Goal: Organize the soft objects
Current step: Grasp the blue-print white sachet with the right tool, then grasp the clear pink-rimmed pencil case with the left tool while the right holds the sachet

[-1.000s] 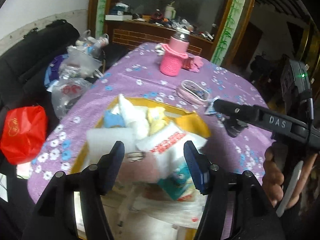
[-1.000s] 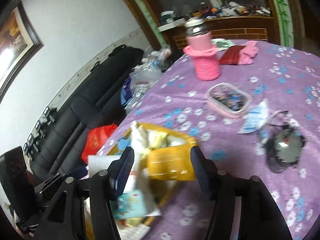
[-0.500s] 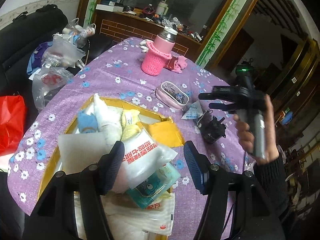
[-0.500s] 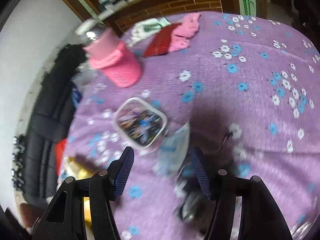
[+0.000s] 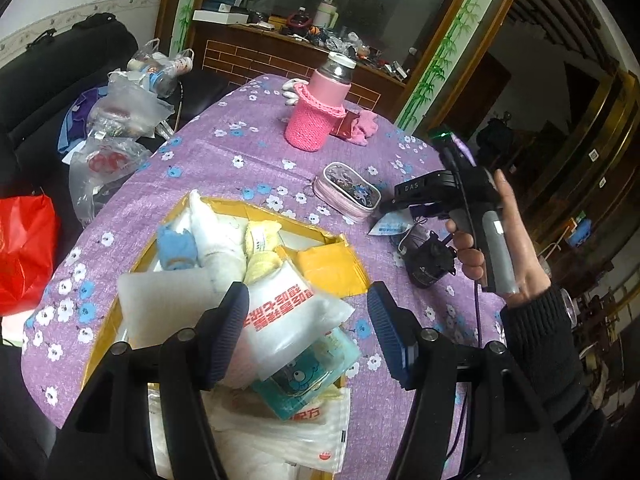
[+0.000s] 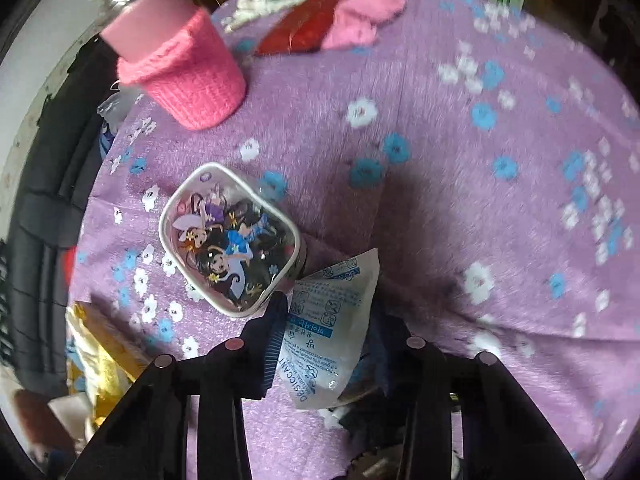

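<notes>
A yellow cardboard box on the purple flowered table holds soft things: rolled blue, white and yellow cloths, a white plastic pouch with red print and a teal tissue pack. My left gripper is open and empty above the box's near end. My right gripper is open, with a white desiccant packet lying between its fingers on the table; it also shows in the left wrist view, low over the packet.
A cartoon-printed pouch lies just left of the packet. A pink knit-sleeved flask stands further back, with pink and red cloths behind it. A black charger lies under the right hand. Plastic bags sit on the sofa at left.
My right gripper has swung from the box to the right and come down over the desiccant packet. My left gripper has stayed open above the box.
</notes>
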